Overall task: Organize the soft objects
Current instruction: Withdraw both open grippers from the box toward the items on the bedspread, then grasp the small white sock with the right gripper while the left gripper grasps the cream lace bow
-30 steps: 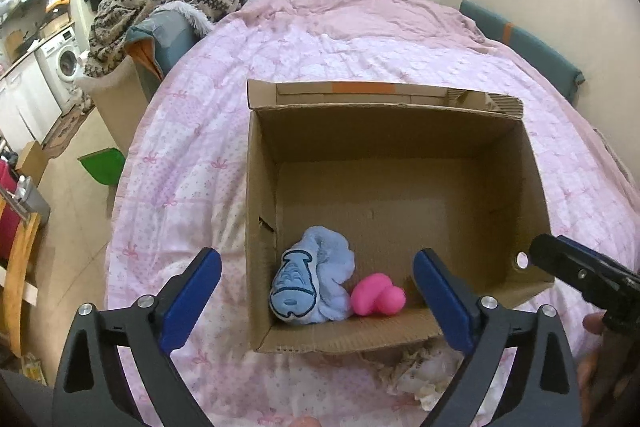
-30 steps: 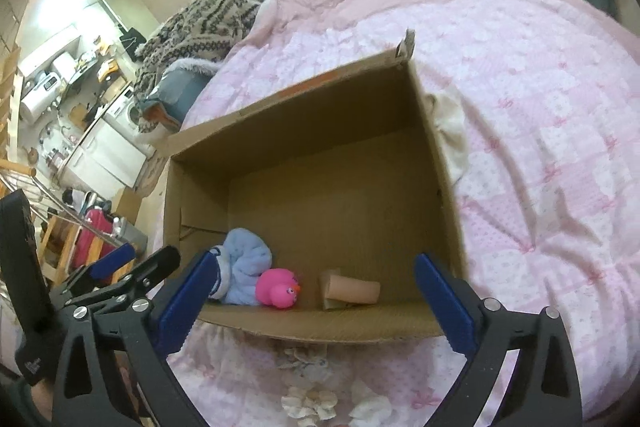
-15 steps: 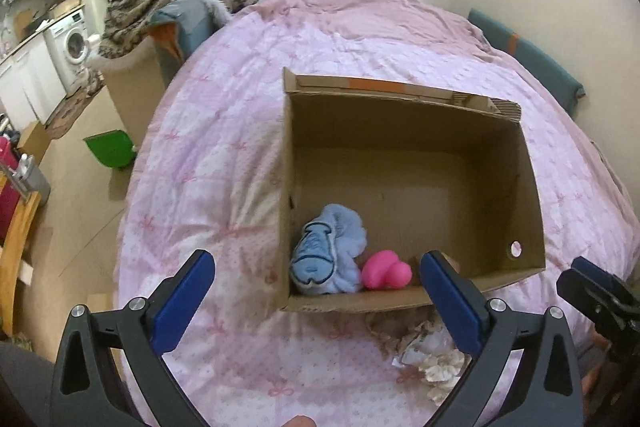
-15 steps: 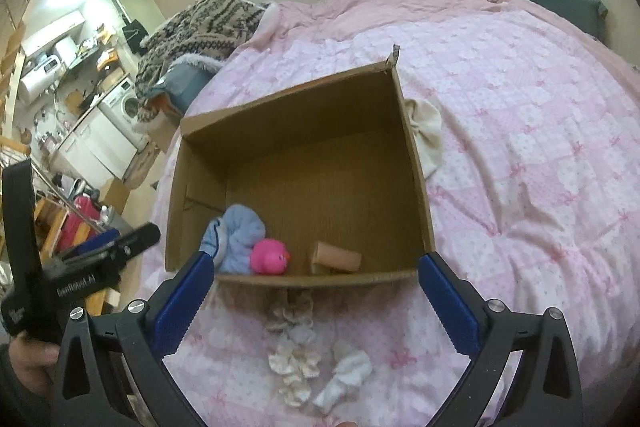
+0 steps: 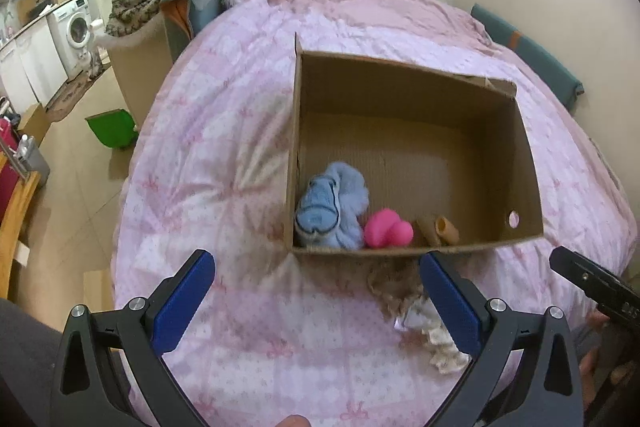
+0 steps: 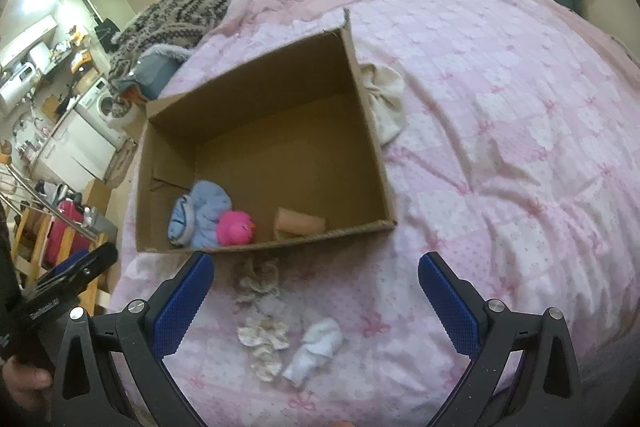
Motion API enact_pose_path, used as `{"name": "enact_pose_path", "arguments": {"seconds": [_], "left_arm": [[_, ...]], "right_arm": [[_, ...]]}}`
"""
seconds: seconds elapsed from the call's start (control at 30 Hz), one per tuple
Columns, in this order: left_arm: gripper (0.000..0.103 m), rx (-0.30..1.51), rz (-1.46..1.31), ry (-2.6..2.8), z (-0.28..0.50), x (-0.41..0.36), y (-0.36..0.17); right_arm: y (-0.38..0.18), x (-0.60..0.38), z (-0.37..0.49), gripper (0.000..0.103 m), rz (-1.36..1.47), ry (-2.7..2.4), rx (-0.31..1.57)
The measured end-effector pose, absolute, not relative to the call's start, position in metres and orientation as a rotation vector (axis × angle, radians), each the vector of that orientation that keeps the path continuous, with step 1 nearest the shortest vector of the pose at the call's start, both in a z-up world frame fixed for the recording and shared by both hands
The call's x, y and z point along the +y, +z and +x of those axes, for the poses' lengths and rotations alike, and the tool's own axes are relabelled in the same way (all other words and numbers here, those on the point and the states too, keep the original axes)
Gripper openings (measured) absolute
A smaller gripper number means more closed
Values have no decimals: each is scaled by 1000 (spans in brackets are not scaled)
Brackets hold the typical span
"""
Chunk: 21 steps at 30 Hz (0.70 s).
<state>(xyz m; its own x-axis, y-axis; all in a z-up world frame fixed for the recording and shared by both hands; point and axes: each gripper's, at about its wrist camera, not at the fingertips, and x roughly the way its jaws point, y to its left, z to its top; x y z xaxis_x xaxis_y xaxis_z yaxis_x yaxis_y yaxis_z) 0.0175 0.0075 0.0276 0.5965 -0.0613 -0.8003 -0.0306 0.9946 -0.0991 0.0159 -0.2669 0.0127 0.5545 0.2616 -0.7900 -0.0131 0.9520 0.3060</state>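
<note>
Cardboard box [image 6: 372, 131] on pink bed [image 6: 500, 107]; blue sock [image 6: 200, 215], pink duck [image 6: 236, 229], beige roll [image 6: 300, 223] inside along near wall. Frilly socks [image 6: 264, 339] just outside box's near wall. Left tool [image 5: 316, 307], right tool [image 6: 316, 303] both spread apart, holding nothing.

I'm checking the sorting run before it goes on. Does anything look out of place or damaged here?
A few soft items still lie outside the cardboard box: frilly cream pieces and a white sock in front, and a cream cloth bunched against its right wall. The box's far corner looks torn. Both grippers are open and empty.
</note>
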Motion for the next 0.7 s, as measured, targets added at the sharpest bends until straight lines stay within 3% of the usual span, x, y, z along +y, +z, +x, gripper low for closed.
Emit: {"name": "enact_pose_path", "arguments": {"seconds": [0.57, 0.7], "left_arm": [[102, 1003, -64, -5, 16, 2, 11], [102, 1019, -70, 3, 18, 4, 7]], "right_arm": [[-26, -282, 21, 103, 294, 57, 1180], [-38, -287, 23, 80, 417, 145, 1245]]}}
